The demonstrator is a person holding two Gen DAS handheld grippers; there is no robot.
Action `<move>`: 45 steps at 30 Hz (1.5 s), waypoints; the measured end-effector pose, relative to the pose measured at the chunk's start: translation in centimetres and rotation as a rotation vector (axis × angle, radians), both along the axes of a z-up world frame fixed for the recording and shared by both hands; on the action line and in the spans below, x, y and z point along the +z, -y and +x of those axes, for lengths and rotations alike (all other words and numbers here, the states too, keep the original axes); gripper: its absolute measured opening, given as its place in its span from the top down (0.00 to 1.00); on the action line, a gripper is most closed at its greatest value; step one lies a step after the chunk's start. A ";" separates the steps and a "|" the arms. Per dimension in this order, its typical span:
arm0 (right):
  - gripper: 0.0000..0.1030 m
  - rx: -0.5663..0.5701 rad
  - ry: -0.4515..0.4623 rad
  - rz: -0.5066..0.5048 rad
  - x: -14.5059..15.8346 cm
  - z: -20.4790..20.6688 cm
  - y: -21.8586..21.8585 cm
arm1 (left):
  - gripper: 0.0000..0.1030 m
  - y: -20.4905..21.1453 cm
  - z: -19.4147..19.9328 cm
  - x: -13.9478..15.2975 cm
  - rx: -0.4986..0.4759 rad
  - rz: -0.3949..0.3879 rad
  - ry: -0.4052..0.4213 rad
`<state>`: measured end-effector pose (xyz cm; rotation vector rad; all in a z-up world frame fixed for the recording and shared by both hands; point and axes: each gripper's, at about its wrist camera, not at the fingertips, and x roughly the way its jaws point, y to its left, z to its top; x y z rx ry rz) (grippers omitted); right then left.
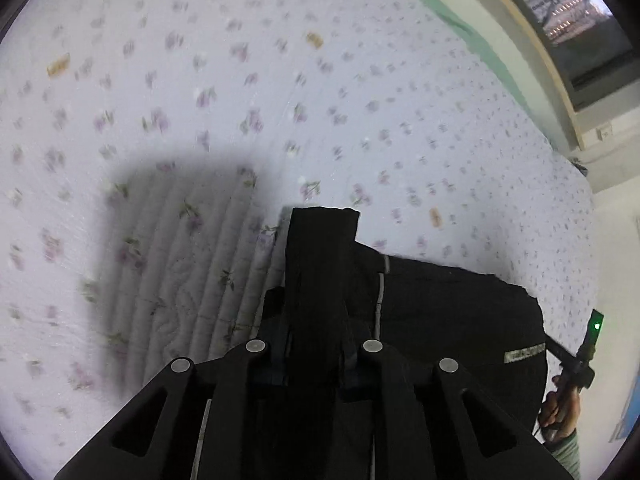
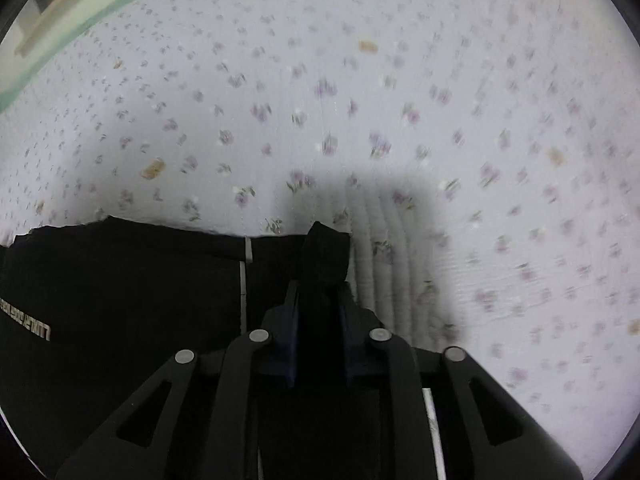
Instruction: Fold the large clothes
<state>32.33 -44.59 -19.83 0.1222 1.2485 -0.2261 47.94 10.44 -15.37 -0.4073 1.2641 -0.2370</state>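
A black garment (image 1: 448,312) with a thin grey stripe and a small printed label lies on the floral bedspread (image 1: 280,80). My left gripper (image 1: 316,320) is shut on a bunched corner of it, and the black cloth sticks up past the fingertips. In the right wrist view the same garment (image 2: 120,288) spreads to the left, with pale lettering near the frame's edge. My right gripper (image 2: 318,296) is shut on another bunched corner, a fold of cloth standing between its fingers. The right gripper (image 1: 588,344), with a green light, also shows at the left wrist view's right edge, held by a hand (image 1: 560,412).
The pale quilted bedspread (image 2: 360,100) with purple flowers fills both views beyond the garment. A green band (image 1: 440,4) marks the bed's far edge, with a wall and a dark window (image 1: 568,12) behind it. Each gripper casts a dark shadow on the quilt.
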 end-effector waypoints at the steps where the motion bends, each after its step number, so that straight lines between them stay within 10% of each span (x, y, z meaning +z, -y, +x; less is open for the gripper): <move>1: 0.71 0.012 0.032 0.000 2.0 -0.8 -0.4 | 0.74 -0.1 -0.6 1.4 -0.011 0.025 0.024; 5: 0.37 0.085 0.163 0.023 8.7 -5.1 -2.5 | 0.44 -1.2 -4.0 8.0 -0.035 0.197 0.182; 9: 0.36 0.181 0.191 0.109 10.7 -9.0 -7.8 | 0.40 0.8 -8.6 13.0 -0.145 0.165 0.291; 14: 0.37 0.332 0.063 0.127 5.5 -12.4 -15.8 | 0.39 9.8 -14.2 8.6 -0.413 -0.042 0.155; 20: 0.37 0.322 -0.022 0.059 -1.0 -12.2 -18.0 | 0.40 15.2 -15.3 -1.2 -0.457 0.124 0.035; 28: 0.38 0.352 0.097 0.124 6.0 -17.1 -17.1 | 0.41 11.2 -17.3 4.7 -0.433 0.018 0.081; 36: 0.40 0.343 -0.057 0.121 0.0 -17.2 -15.9 | 0.47 9.5 -18.7 -0.6 -0.398 0.060 -0.034; 45: 0.25 0.121 0.065 0.227 7.8 -17.9 -6.7 | 0.39 4.4 -17.0 7.2 -0.338 0.058 0.061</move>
